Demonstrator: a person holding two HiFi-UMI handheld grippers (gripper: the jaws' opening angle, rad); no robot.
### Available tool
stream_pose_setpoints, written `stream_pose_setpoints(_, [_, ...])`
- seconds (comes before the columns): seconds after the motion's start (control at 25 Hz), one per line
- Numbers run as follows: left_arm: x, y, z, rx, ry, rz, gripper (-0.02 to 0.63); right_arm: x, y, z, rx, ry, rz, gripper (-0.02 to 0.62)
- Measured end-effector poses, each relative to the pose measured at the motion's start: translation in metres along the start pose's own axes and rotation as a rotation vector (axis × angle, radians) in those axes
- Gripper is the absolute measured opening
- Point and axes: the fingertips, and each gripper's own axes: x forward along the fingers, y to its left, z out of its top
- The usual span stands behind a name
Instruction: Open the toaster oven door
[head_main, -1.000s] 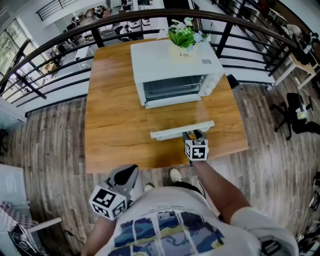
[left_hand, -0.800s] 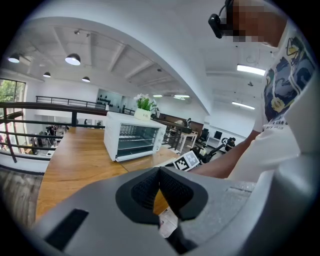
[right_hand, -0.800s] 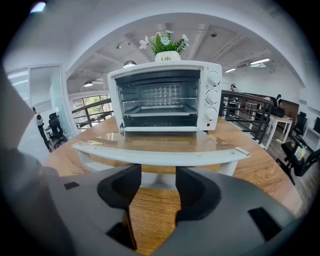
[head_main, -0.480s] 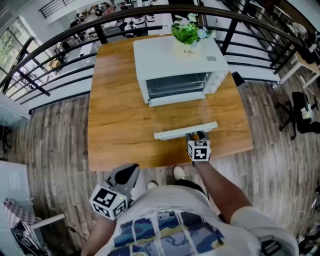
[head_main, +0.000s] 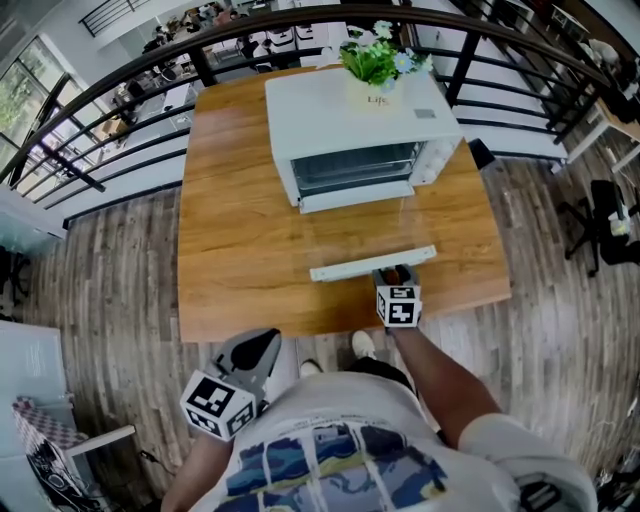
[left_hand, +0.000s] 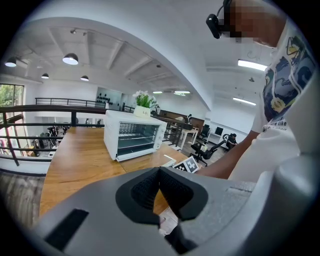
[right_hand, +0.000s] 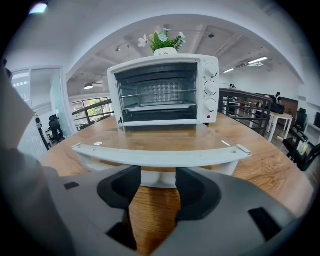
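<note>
The white toaster oven (head_main: 355, 120) stands at the far middle of the wooden table (head_main: 240, 250). Its glass door (head_main: 360, 225) lies folded down and open, with the white handle (head_main: 372, 263) at the near end. My right gripper (head_main: 390, 275) sits just under and behind that handle. In the right gripper view the handle (right_hand: 160, 156) crosses above the jaws, which stand apart on either side of the door's edge; the gripper (right_hand: 159, 192) pinches nothing. My left gripper (head_main: 262, 345) hangs off the table's near edge, by my body, and in its own view (left_hand: 160, 187) the pads meet, empty.
A potted plant (head_main: 378, 62) sits on top of the oven. A black railing (head_main: 120, 110) runs behind and beside the table. The table's near edge (head_main: 330, 325) lies right below my right gripper, with wood floor around it.
The door handle and my right gripper have come slightly nearer to me, away from the oven front. The left gripper has stayed where it was.
</note>
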Motion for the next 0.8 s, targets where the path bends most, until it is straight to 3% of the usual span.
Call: stream_pose_setpoints(0.8, [0.013, 0.002, 0.003, -0.009, 0.017, 0.008, 0.003, 0.002, -0.001, -0.006, -0.013, -0.03, -0.01, 0.216])
